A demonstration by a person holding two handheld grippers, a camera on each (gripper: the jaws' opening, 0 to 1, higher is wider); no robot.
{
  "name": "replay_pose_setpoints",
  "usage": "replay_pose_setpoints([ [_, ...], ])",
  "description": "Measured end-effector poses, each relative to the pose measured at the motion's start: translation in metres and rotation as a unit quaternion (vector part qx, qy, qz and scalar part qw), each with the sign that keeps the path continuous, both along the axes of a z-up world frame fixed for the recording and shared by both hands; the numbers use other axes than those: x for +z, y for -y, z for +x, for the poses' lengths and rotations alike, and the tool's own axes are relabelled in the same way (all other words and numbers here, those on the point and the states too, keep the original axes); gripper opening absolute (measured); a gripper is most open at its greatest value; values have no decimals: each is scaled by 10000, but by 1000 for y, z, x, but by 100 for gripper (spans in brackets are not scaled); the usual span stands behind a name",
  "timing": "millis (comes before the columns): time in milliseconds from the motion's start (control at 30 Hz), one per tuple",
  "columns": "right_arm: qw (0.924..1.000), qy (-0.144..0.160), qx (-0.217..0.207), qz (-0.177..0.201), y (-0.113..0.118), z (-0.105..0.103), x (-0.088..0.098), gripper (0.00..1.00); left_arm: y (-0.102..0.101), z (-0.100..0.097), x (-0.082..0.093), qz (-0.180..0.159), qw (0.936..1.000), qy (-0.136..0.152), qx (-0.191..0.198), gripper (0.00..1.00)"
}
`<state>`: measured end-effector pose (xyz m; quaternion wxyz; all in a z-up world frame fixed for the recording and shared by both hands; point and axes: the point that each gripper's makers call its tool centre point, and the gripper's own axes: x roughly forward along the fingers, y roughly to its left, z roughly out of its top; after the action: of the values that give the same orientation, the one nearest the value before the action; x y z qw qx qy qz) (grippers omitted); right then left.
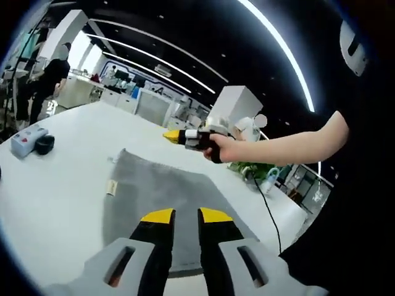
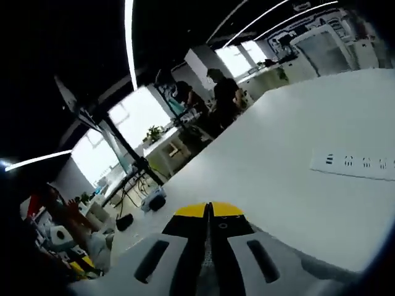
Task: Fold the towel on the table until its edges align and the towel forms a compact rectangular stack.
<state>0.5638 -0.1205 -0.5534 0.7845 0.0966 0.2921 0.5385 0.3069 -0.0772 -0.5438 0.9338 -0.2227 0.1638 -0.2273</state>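
Open office, white table [image 1: 55,203]. Left gripper [image 1: 186,216] hovers over the near end of the grey towel [image 1: 157,188], jaws slightly parted, holding nothing. Right gripper [image 2: 210,211] pressed closed, empty, held up above the far edge. Power strip [image 2: 355,163] to its right.

Left gripper view: near, over towel [image 1: 162,185]; right gripper view: across table [image 2: 290,148].

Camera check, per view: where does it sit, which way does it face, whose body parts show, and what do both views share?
Left gripper view: rides the left gripper, jaws slightly apart, looking down across the grey towel spread on the white table; the person's hand holds the right gripper above the towel.
Right gripper view: rides the right gripper, jaws together, tilted, facing over the table past a power strip.
Shared: the table.
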Motion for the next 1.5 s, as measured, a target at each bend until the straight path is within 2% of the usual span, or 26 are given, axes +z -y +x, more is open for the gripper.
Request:
replay_pose_setpoints([
  [67, 9990, 283, 277, -189, 4, -11, 0, 0, 5, 0, 5, 12, 10000, 22, -62, 15],
  [133, 9950, 652, 529, -549, 11, -23, -1, 0, 10, -2, 7, 106, 9997, 31, -205, 15],
  [200, 9850, 1138, 863, -966, 17, -37, 0, 0, 15, -3, 11, 175, 9992, 78, -358, 13],
  [233, 9770, 1459, 1066, -1134, 20, -44, 3, 0, 17, -3, 13, 182, 9989, 131, -412, 12],
  [300, 9673, 1728, 1308, -1316, 26, -54, 7, 0, 21, -1, 14, 147, 9986, 179, -472, 11],
  [367, 9624, 1869, 1401, -1386, 30, -58, 9, 0, 28, 1, 14, 133, 9980, 149, -597, 11],
  [467, 9615, 1941, 1337, -1412, 42, -62, 15, 0, 46, 0, 16, 211, 9943, 177, -1035, 12],
  [567, 9603, 1948, 1354, -1468, 56, -66, 16, 0, 69, -5, 11, 235, 9875, 29, -1561, 11],
  [667, 9571, 1977, 1335, -1645, 76, -63, 13, 0, 89, 0, 6, 350, 9827, 27, -1816, 11],
  [700, 9582, 1930, 1255, -1698, 85, -61, 12, 0, 100, -1, 4, 338, 9786, -26, -2031, 11],
  [767, 9618, 1818, 1176, -1674, 96, -58, 10, 0, 112, 1, 4, 439, 9738, 41, -2231, 12],
  [800, 9634, 1772, 1099, -1687, 104, -56, 9, 0, 121, 0, 2, 560, 9687, 50, -2416, 11],
  [867, 9623, 1773, 1023, -1789, 114, -53, 8, 0, 127, 5, -4, 810, 9663, 16, -2443, 11],
  [1000, 9639, 1703, 929, -1823, 134, -50, 5, 0, 145, 14, -8, 850, 9643, -16, -2509, 11],
  [1067, 9646, 1680, 893, -1827, 144, -47, 3, 0, 155, 16, -11, 979, 9603, -42, -2612, 11],
  [1100, 9648, 1669, 867, -1838, 147, -45, 2, 0, 160, 17, -13, 1068, 9578, 19, -2667, 11],
  [1200, 9666, 1592, 794, -1848, 159, -40, -3, 0, 170, 22, -17, 1212, 9562, 104, -2663, 11],
  [1267, 9671, 1581, 777, -1833, 163, -37, -5, 0, 175, 26, -26, 1253, 9562, -37, -2645, 11],
  [1367, 9675, 1565, 753, -1839, 169, -32, -10, 0, 183, 23, -39, 1437, 9479, -168, -2840, 11],
  [1500, 9686, 1489, 719, -1859, 173, -27, -19, 0, 188, 25, -47, 1431, 9481, -314, -2822, 12],
])
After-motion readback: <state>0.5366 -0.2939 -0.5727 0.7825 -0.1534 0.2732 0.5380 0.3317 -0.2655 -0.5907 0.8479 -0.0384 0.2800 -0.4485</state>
